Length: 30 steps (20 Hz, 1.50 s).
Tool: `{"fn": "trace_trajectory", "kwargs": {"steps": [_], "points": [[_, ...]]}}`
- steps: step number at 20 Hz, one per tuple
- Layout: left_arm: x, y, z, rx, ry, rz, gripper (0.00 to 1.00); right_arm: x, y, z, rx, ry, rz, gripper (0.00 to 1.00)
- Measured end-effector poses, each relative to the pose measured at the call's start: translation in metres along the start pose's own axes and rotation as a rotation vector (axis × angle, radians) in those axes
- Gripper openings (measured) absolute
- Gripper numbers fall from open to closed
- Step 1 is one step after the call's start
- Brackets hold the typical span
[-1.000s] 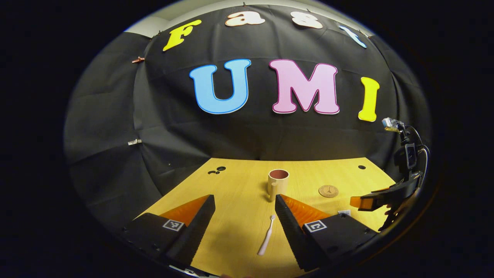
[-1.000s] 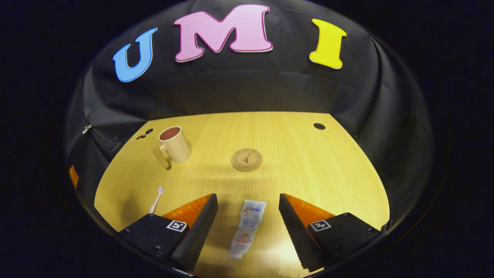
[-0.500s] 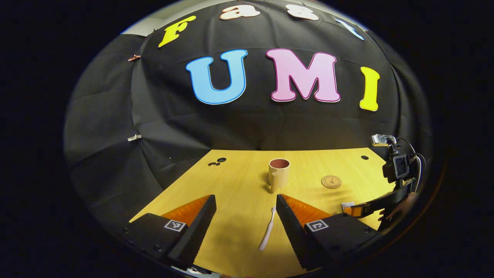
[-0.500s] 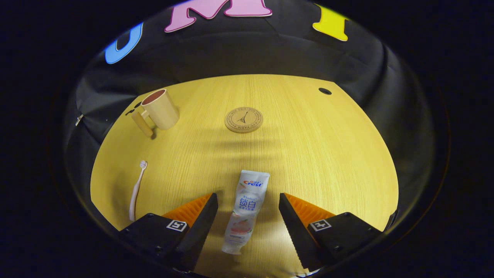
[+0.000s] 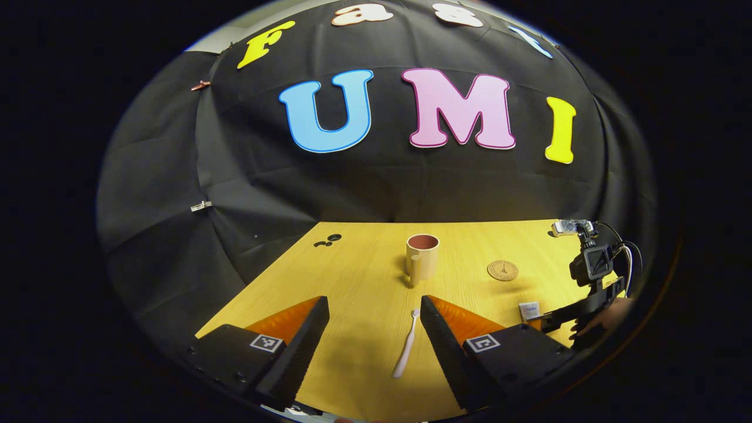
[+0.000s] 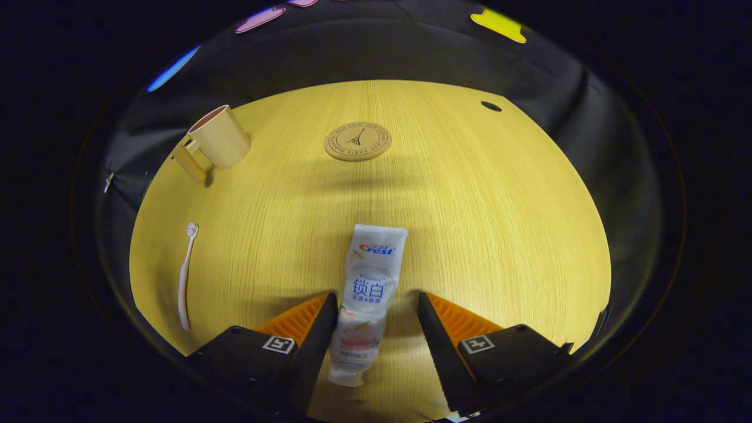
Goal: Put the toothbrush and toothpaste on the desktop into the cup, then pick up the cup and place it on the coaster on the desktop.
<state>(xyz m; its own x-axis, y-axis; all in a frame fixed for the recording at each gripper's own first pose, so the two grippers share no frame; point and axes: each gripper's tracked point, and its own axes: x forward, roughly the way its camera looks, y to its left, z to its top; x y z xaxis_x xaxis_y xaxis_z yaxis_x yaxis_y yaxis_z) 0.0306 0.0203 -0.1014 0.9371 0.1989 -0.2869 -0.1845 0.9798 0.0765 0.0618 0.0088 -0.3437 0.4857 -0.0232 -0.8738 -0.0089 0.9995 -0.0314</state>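
A white toothbrush (image 5: 406, 346) lies on the wooden desktop (image 5: 352, 276) between the fingers of my open left gripper (image 5: 373, 302), nearer its right finger. Beyond it stands the beige cup (image 5: 422, 255), empty and upright, handle towards me. The round coaster (image 5: 502, 270) lies to the cup's right. My right gripper (image 6: 376, 296) hangs low over the toothpaste tube (image 6: 371, 276), which lies lengthwise between its fingers; the jaws stand open with a gap on the tube's right side. In the right gripper view the cup (image 6: 217, 138), coaster (image 6: 357, 141) and toothbrush (image 6: 187, 273) lie apart on the desktop (image 6: 482, 205).
The right gripper (image 5: 564, 317) with its camera mount and a hand (image 5: 605, 317) shows at the table's right end, by the toothpaste's end (image 5: 529, 309). Small dark holes (image 5: 329, 241) (image 6: 490, 106) mark the table's far corners. Black cloth walls close the back and sides.
My right gripper has dropped lower and moved forward so the toothpaste now lies between its fingers, which stand a little closer together. The left gripper has barely moved.
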Motion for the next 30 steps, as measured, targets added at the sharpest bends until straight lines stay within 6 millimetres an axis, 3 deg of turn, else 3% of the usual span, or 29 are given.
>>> {"fn": "trace_trajectory", "kwargs": {"steps": [2,6,10,11,13,17,23,28,29,30], "points": [[-0.001,0.0,-0.002,0.0,0.001,-0.004,0.97,0.001,0.004,0.001,-0.008,-0.006,0.008,0.84],[0.001,0.001,-0.005,-0.003,0.007,-0.01,0.97,0.0,0.011,0.001,-0.033,0.03,0.014,0.5],[0.003,0.001,-0.007,-0.013,0.007,-0.013,0.97,0.002,0.01,0.002,-0.035,0.08,0.015,0.47],[0.005,0.0,-0.008,-0.014,0.011,-0.013,0.97,0.003,0.009,0.003,-0.043,0.068,0.011,0.35],[0.007,0.0,-0.012,-0.019,0.021,-0.011,0.97,0.002,0.011,0.002,-0.078,0.058,0.009,0.3],[0.017,-0.001,-0.02,-0.031,0.044,-0.019,0.97,-0.003,0.007,0.001,-0.075,0.066,0.023,0.29],[0.049,-0.004,-0.042,-0.09,0.151,-0.072,0.98,-0.021,-0.001,0.02,-0.061,0.015,0.048,0.29],[0.081,-0.023,-0.071,-0.048,0.258,-0.147,0.99,-0.041,-0.001,0.033,-0.056,-0.026,0.088,0.29],[0.088,-0.028,-0.077,-0.037,0.284,-0.163,0.95,-0.045,-0.001,0.035,-0.054,-0.033,0.096,0.29],[0.093,-0.033,-0.087,-0.029,0.313,-0.176,0.99,-0.049,-0.001,0.038,-0.049,-0.041,0.104,0.29]]}}
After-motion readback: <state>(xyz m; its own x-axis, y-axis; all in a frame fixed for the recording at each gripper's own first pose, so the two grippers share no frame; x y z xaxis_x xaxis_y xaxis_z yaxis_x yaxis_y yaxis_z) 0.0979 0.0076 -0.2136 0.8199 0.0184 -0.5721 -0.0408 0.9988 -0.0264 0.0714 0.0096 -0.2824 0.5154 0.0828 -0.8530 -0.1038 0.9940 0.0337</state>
